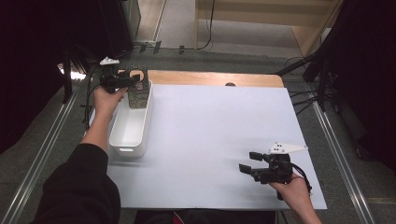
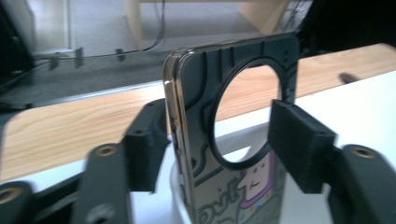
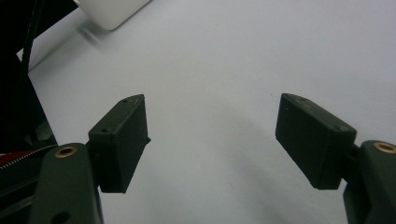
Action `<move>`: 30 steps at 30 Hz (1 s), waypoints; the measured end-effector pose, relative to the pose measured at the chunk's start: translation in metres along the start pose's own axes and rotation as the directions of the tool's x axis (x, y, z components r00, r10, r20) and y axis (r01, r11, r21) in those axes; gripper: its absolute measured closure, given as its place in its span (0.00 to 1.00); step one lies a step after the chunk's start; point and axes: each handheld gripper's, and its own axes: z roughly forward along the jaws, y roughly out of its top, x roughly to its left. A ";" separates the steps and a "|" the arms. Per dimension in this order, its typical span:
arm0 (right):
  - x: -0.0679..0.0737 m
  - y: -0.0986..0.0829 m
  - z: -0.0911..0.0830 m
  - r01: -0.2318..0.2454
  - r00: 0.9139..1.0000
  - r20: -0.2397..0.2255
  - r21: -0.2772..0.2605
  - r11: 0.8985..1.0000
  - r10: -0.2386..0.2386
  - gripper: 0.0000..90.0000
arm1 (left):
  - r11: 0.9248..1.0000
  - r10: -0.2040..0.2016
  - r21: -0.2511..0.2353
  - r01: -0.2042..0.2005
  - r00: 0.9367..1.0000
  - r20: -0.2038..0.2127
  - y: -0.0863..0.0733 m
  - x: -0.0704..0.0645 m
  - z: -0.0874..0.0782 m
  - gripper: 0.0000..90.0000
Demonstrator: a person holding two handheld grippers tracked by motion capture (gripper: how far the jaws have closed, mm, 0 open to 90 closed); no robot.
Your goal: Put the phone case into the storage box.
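Note:
A dark patterned phone case [image 1: 138, 91] with a large round hole stands upright at the far end of a white bin [image 1: 125, 150]. My left gripper [image 1: 133, 80] is shut on the phone case; in the left gripper view its jaws press the case [image 2: 196, 154] from both sides, over the bin's rim [image 2: 176, 186]. A purple cartoon figure shows on the case's lower face. My right gripper [image 1: 250, 162] hovers open near the table's front right, with nothing between its fingers [image 3: 212, 135] but the bare white surface.
The white board [image 1: 219, 135] covers a wooden table whose far edge [image 1: 210, 78] shows behind it. The bin's corner [image 3: 112, 11] appears far off in the right gripper view. Black curtains and stands flank both sides; cables lie on the floor beyond.

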 end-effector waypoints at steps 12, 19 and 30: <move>0.000 0.000 0.000 0.001 1.000 0.001 0.000 1.000 -0.001 0.27 | 1.000 0.003 -0.005 -0.003 1.000 -0.021 0.005 -0.003 -0.008 0.36; 0.001 0.000 0.000 0.003 1.000 -0.003 0.003 1.000 -0.003 0.27 | 1.000 0.004 0.003 -0.004 1.000 -0.029 0.007 -0.003 -0.014 0.35; 0.001 0.002 0.002 0.006 1.000 -0.005 0.005 1.000 -0.006 0.27 | 1.000 0.002 0.006 -0.002 1.000 -0.024 0.009 -0.003 -0.023 0.33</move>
